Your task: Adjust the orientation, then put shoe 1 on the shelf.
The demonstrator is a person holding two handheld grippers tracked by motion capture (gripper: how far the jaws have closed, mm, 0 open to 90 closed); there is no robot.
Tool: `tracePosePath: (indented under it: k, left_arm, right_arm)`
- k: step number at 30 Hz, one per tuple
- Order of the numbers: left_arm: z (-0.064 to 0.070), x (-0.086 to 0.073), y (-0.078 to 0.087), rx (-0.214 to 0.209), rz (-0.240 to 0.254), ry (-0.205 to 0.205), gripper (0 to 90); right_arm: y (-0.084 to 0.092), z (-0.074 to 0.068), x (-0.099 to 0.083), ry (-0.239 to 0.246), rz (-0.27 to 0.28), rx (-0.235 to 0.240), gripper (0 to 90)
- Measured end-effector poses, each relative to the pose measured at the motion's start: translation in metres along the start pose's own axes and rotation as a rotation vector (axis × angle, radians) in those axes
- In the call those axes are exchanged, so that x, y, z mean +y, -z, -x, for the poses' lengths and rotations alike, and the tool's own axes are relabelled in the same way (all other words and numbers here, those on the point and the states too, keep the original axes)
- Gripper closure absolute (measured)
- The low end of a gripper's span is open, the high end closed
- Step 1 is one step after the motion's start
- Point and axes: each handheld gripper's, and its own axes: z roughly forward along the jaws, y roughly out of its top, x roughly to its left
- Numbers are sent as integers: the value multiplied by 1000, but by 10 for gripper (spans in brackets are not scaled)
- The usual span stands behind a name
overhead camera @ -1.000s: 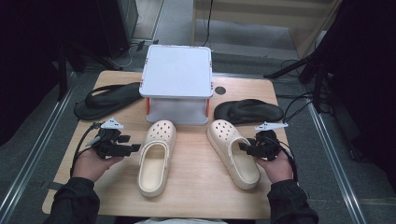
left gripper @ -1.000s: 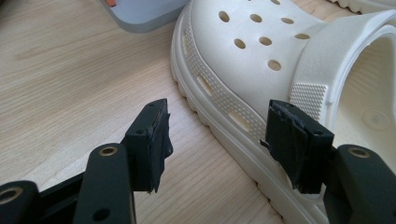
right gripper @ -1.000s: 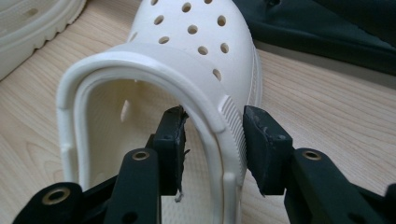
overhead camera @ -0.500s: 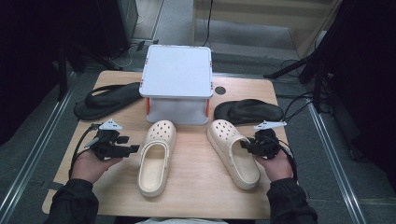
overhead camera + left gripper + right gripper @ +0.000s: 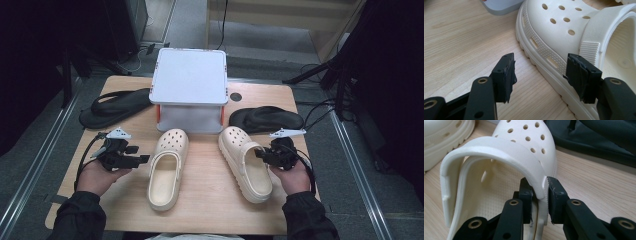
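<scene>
Two cream clogs lie side by side on the wooden table point(image 5: 210, 212). My right gripper point(image 5: 261, 153) has just been closing its jaws. They now pinch the outer side wall and strap end of the right clog point(image 5: 244, 161). In the right gripper view the pads point(image 5: 554, 192) press on both faces of that clog's wall point(image 5: 499, 152), with the gripper point(image 5: 540, 188) at the strap end. My left gripper point(image 5: 142, 159) stands open just left of the left clog point(image 5: 167, 167). In the left gripper view one pad point(image 5: 506, 72) is over bare wood and the other hangs over the clog's sole edge point(image 5: 541, 47).
A white lidded box point(image 5: 190, 82) stands at the back middle, just behind the clogs' toes. A black flip-flop point(image 5: 116, 107) lies to its left and another point(image 5: 267, 119) to its right, close behind my right gripper. Bare wood shows at the table's front edge.
The right gripper's jaws have closed onto the right clog's side wall. Both hands have hardly shifted, and the left gripper stays open beside the left clog.
</scene>
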Motion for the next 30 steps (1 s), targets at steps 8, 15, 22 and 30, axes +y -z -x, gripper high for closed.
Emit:
tracePosePath:
  k: [8, 15, 22, 30]
  left_arm:
    - [-2, 0, 1, -27, 3, 27, 558]
    - [-2, 2, 5, -105, 3, 57, 798]
    - [0, 5, 1, -121, -1, 34, 898]
    - [2, 8, -19, -129, -42, -7, 897]
  right_arm:
    - [2, -16, 9, -30, 21, 25, 768]
    - [-3, -35, 16, -7, 14, 38, 768]
    - [-8, -48, 20, -13, -1, 31, 767]
    - [-18, -68, 21, -4, -24, 20, 767]
